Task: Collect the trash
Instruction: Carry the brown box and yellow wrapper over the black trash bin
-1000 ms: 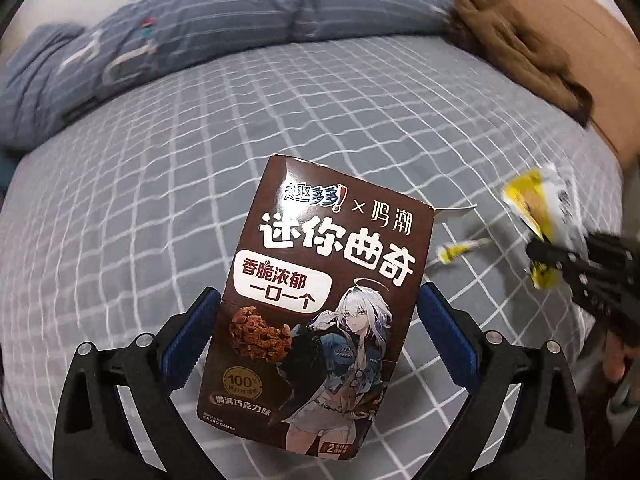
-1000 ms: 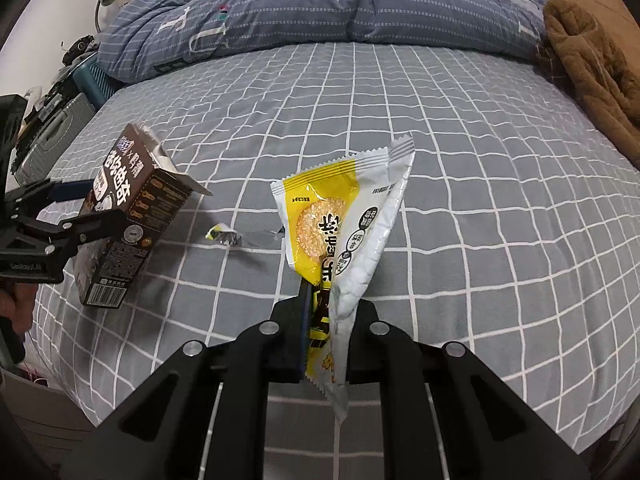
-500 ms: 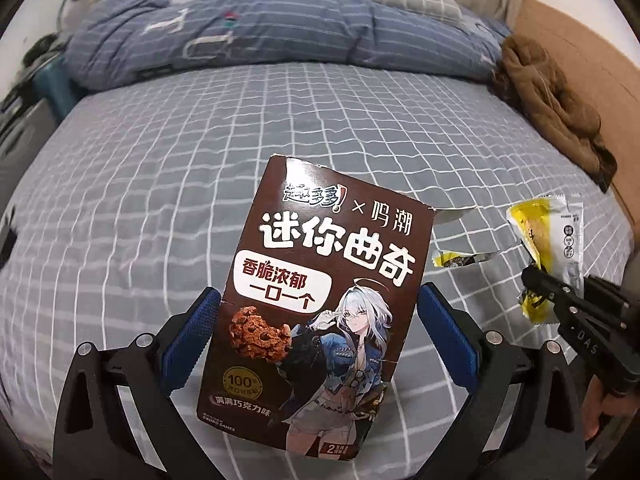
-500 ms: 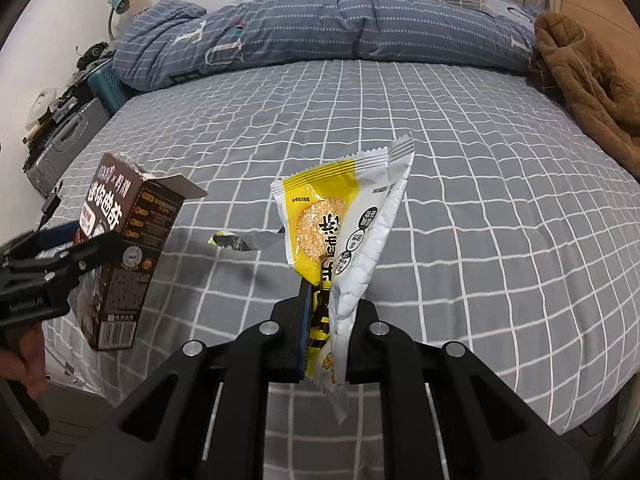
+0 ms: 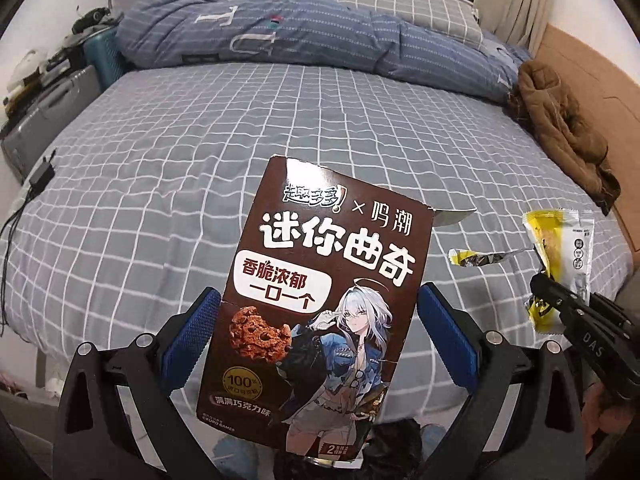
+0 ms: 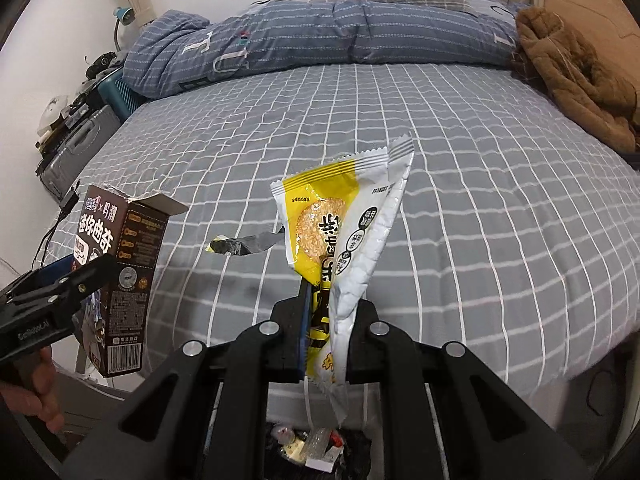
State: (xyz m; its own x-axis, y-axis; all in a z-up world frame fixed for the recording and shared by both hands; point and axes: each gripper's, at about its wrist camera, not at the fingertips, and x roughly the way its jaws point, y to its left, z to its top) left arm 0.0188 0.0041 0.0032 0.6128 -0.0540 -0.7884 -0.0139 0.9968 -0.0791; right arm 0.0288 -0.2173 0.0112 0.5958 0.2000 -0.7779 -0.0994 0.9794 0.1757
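1. The left gripper [image 5: 316,340] clamps a brown cookie box [image 5: 320,300] by its sides, long axis upright, torn open top pointing up, above the bed's [image 5: 160,184] near edge.
2. The right gripper [image 6: 326,320] pinches a yellow snack wrapper [image 6: 344,216], standing upright.
3. A crumpled foil scrap [image 6: 240,245] lies flat on the bed between them.

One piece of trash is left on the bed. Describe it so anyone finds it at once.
Start from the grey checked bed sheet. Near its front edge, between the cookie box and the yellow snack bag, lies a torn wrapper scrap. It is small, flat, crumpled silver with a yellow tip, and no gripper holds it.
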